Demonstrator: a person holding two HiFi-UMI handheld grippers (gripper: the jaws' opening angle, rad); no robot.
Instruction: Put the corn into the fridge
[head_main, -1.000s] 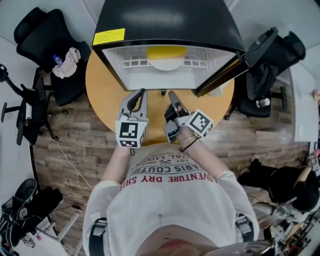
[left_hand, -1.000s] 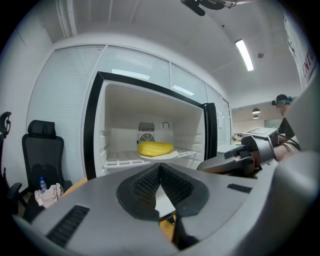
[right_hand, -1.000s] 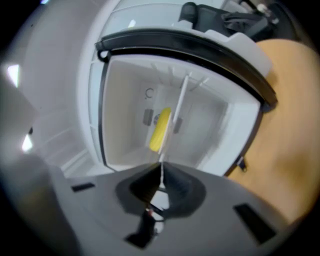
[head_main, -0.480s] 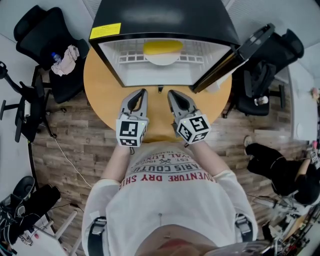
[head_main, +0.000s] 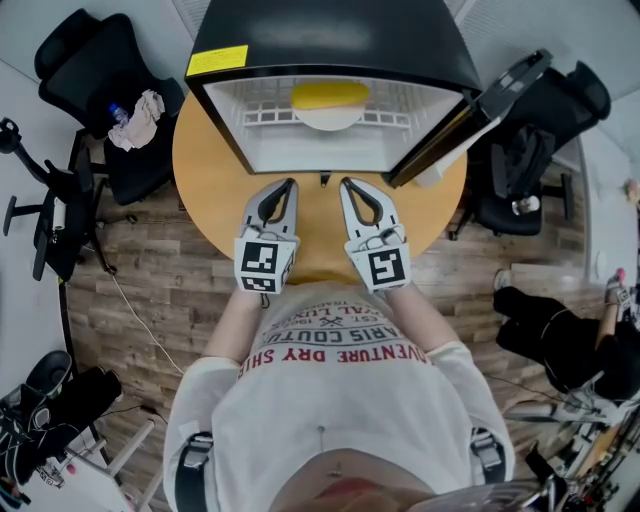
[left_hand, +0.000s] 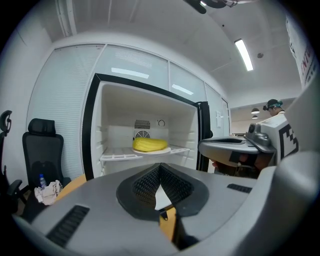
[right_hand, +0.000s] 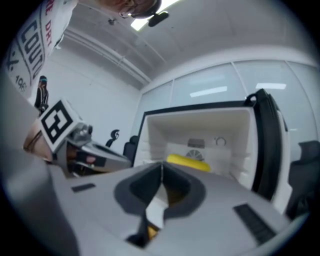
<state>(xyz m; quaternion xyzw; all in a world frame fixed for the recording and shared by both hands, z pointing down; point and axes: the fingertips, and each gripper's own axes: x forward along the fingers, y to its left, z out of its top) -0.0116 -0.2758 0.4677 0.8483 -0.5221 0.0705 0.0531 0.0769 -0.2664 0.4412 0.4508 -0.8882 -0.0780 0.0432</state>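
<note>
Grey jaws of the left gripper are pressed together at the tips and hold nothing. The right gripper is the same, closed and empty. A second ago the right gripper was twisted to one side; now it has turned back and lies level just beside the left one. The left gripper has hardly moved. Both point to the fridge over the round wooden table; I cannot tell if they rest on it. The fridge stands with its door swung open to the right. Inside, the yellow corn lies on a white plate on the grid shelf. I judge that the corn is already in its place and that both grippers are drawn back from it. What is left, it seems, is only to close the door, if that is wanted.
</note>
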